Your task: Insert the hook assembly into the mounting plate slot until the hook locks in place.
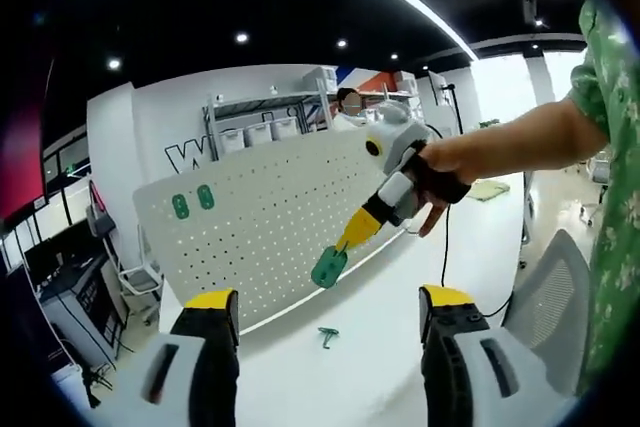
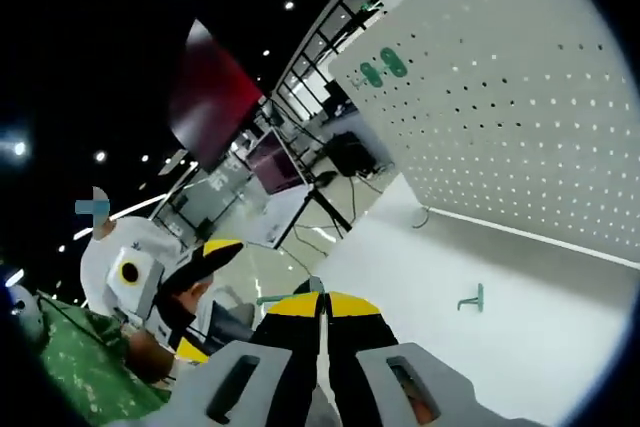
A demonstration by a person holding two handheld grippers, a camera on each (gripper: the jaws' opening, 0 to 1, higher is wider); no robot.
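Hook assembly is pinched tight in my right gripper just in front of the pegboard, left gripper hanging wide open, so I'm mid-approach and next need to line it up with a slot.

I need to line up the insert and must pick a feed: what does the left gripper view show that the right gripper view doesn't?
Left gripper view: the green hook pinched in the right hand-held gripper, in front of the pegboard; the left hand-held gripper open and empty. Right gripper view: its own shut jaws close up, and desks past the board's end. Both: pegboard, two mounted hooks, one loose hook on the table.
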